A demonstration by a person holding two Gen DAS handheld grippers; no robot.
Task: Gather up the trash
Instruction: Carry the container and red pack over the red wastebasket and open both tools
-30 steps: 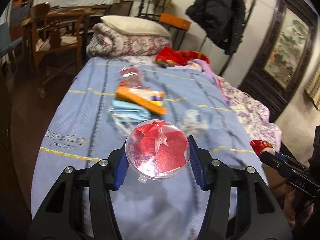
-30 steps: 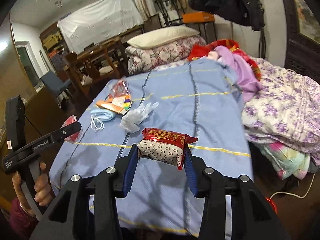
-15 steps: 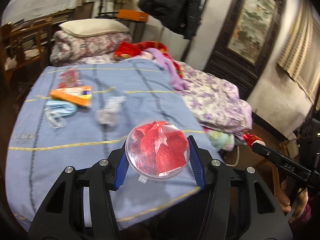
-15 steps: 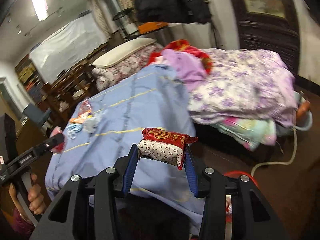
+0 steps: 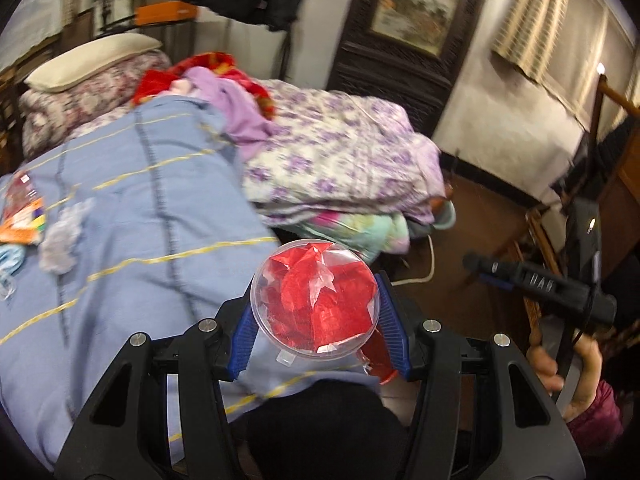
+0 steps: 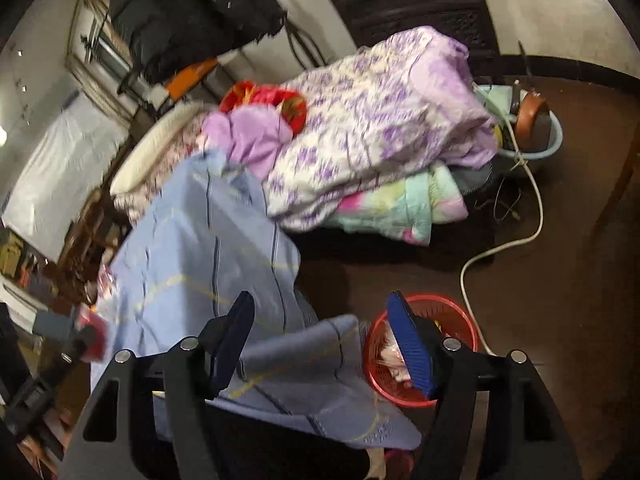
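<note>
My left gripper (image 5: 316, 336) is shut on a clear round plastic container (image 5: 315, 299) stuffed with red wrapping, held past the right edge of the blue blanket (image 5: 132, 208). My right gripper (image 6: 324, 344) is open and empty, above a red mesh trash basket (image 6: 452, 316) on the floor beside the bed, with light-coloured trash inside it. An orange packet (image 5: 22, 224), a crumpled clear plastic piece (image 5: 62, 236) and a blue face mask (image 5: 10, 260) lie at the left on the blanket. The right gripper also shows in the left wrist view (image 5: 476, 264).
Folded purple floral quilts (image 6: 380, 120) are piled on the bed's right side. A white cable (image 6: 500, 248) runs across the dark floor. A light blue basin (image 6: 536, 128) stands at the far right. A black coat (image 6: 192, 12) hangs on the wall.
Both grippers have swung right, off the bed toward the floor. The right gripper has opened and the red patterned packet has left it. The left still holds the container.
</note>
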